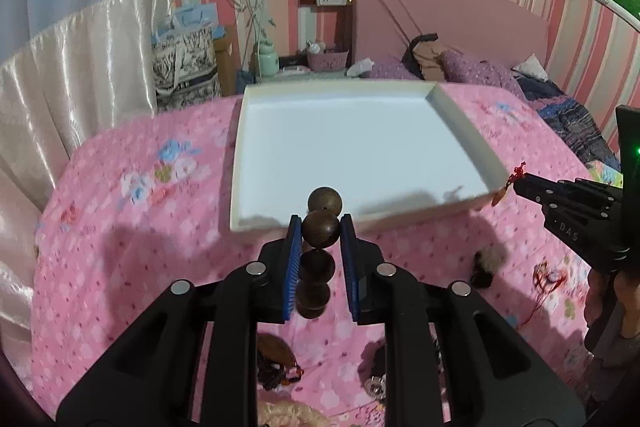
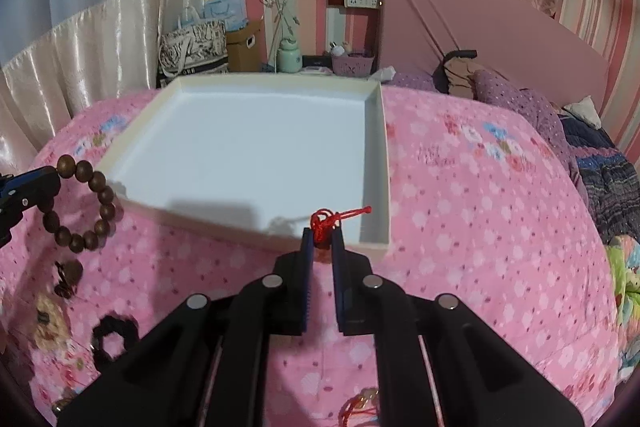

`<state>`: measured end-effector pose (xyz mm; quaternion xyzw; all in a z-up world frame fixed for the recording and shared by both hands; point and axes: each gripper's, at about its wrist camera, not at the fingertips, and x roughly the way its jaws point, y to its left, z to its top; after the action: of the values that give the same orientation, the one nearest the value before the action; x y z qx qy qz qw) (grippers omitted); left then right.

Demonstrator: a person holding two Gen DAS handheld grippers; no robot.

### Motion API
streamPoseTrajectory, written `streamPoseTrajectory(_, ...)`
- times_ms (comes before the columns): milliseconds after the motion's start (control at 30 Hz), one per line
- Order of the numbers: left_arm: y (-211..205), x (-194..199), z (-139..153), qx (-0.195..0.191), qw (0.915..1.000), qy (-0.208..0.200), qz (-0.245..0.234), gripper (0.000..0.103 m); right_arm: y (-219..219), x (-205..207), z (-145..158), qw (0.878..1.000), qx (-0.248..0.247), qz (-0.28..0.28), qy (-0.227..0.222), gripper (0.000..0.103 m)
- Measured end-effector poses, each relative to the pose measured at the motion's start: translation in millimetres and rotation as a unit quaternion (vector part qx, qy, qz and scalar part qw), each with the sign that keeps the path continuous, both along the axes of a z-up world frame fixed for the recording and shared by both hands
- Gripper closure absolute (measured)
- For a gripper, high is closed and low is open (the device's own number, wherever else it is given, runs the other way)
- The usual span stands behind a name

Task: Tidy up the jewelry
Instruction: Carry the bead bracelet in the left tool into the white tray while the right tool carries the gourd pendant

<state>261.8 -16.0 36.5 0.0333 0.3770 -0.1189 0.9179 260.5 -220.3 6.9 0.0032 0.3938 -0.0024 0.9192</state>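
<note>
Two handheld grippers are in view — the left gripper (image 1: 320,227) and the right gripper (image 2: 322,241). One white tray (image 2: 384,163) sits on the pink floral bedspread (image 2: 480,227). One wooden bead bracelet (image 2: 94,205) shows roughly a dozen beads — an exact bead count cannot be read. One red knotted cord charm (image 2: 326,221) is present. One black ring-shaped hair tie (image 2: 114,341) lies on the bedspread. Further small pieces near the lower edges are too blurred to count.

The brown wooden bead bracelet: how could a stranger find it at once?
Find the shallow white cardboard box on the pink flowered bedspread. Before its near left corner, the left gripper holds the brown wooden bead bracelet in the air. Unlike the red knotted cord charm, it is a ring of round beads.
</note>
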Motion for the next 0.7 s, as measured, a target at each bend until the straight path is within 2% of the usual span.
streamPoseTrajectory(133,-2.1,15.0,21.1,-0.005,0.9999,-0.012,-0.001,0.085,0.1,19.4,11.7,1.000,0.003,0.008,0.001,0.094)
streamPoseTrajectory(333,-14.2,62.8,38.3,-0.014,0.9998,-0.008,-0.010,0.085,2.1,65.9,16.2,1.000,0.007,0.013,0.011,0.094)
streamPoseTrajectory(533,-31.6,127.5,20.4,-0.002,0.9998,0.016,-0.010,0.085,1.7,122.6,10.3,1.000,-0.001,0.009,0.016,0.094)
streamPoseTrajectory(700,-35.1,183.5,-2.1,-0.008,0.9991,0.041,0.003,0.085,-7.2,165.7,0.2,0.999,0.019,-0.004,0.027,0.094)
